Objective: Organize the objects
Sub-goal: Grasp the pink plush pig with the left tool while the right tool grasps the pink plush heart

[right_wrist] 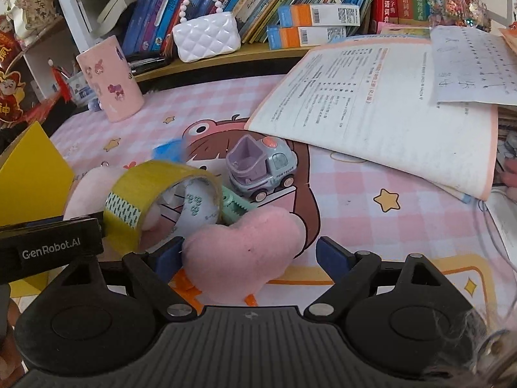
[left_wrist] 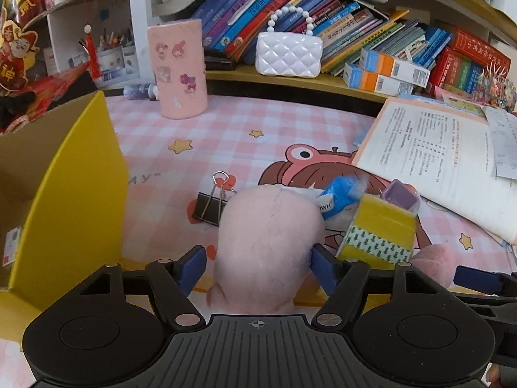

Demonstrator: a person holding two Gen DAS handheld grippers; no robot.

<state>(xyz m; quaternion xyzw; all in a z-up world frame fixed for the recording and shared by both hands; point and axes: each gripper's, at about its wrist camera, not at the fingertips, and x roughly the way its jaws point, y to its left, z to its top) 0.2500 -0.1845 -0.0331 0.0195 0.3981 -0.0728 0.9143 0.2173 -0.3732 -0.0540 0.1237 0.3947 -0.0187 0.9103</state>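
Note:
A rounded pink plush (left_wrist: 268, 239) fills the gap of my left gripper (left_wrist: 258, 265), and both blue pads press on its sides. A pink heart-shaped plush piece (right_wrist: 242, 249) lies inside my right gripper (right_wrist: 250, 252). The left pad touches it, the right pad stands clear, so the jaws are open. I cannot tell whether the two pink pieces are joined. A yellow tape roll (right_wrist: 161, 197) leans tilted between the two grippers. Behind it stand a purple toy truck (right_wrist: 261, 168) and a mint-green item (right_wrist: 239, 208). A black binder clip (left_wrist: 210, 207) lies on the pink checked mat.
A yellow-lined cardboard box (left_wrist: 74, 194) stands open at the left. At the right, an open workbook (right_wrist: 381, 113) overhangs the mat. A pink cylinder holder (left_wrist: 179, 71) and a white quilted purse (left_wrist: 289, 53) stand at the back before a shelf of books. A blurred blue item (left_wrist: 339, 199) lies by the tape.

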